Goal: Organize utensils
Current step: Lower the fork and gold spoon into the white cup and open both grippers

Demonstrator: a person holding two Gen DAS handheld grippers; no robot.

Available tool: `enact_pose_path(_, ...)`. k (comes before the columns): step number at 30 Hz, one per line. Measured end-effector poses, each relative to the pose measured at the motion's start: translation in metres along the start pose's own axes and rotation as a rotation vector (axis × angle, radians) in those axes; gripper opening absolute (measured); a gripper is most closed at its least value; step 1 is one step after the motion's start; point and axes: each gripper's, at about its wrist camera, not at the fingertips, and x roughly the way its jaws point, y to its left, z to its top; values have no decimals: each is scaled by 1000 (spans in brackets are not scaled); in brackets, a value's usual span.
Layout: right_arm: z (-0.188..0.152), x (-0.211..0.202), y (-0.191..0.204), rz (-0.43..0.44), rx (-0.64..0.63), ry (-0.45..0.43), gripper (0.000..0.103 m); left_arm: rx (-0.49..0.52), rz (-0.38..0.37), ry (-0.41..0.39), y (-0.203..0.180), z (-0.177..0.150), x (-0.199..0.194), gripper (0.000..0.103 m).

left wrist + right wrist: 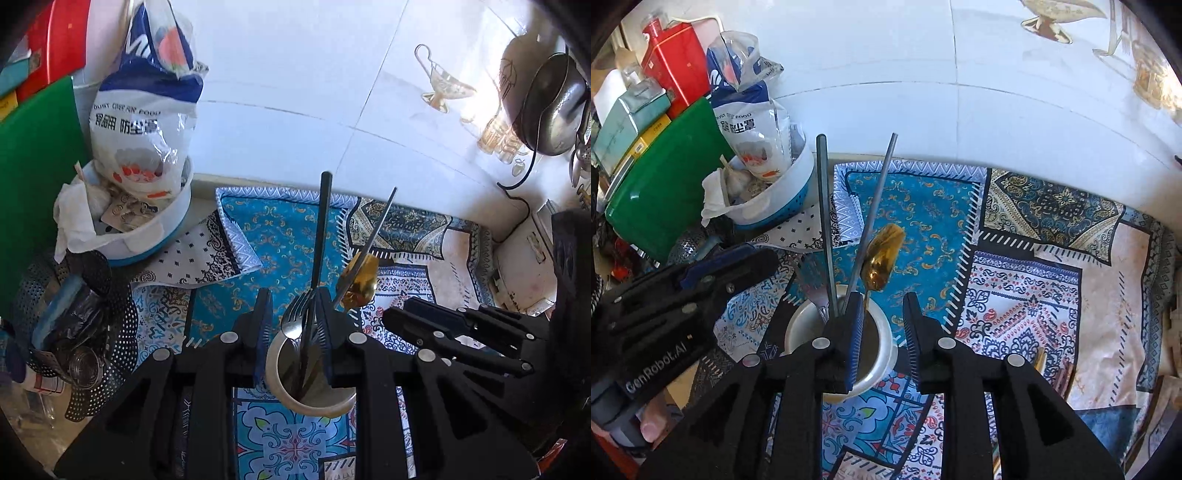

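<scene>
A white cup [314,410] [886,352] stands on the patterned cloth and holds several utensils upright. A fork [293,321] has its tines up. A black-handled knife [321,229] [823,206] has its blade down. A thin grey handle [380,221] [877,192] leans to the right. A gold spoon [360,280] [882,254] has its bowl up. My left gripper [293,295] [764,254] hovers over the cup, open, its pads pressing nothing. My right gripper [882,299] [397,310] is open above the cup's right rim, and the spoon's stem runs beside its left finger.
A white and blue bowl [147,240] with a plastic bag, a green cutting board [33,184] and a perforated metal steamer [110,332] crowd the left side. A strainer [550,107] hangs at the right. White tiled wall is behind. More gold utensil ends [1039,360] lie on the cloth at the right.
</scene>
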Motion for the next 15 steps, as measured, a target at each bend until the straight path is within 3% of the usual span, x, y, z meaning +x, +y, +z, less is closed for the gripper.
enact_pose_path(6, -7, -29, -14, -23, -13, -51, 20, 22, 22, -36, -20, 0, -15, 22)
enact_pose_path(15, -25, -72, -51, -66, 15, -110, 20, 86, 8, -75, -74, -6, -30, 32)
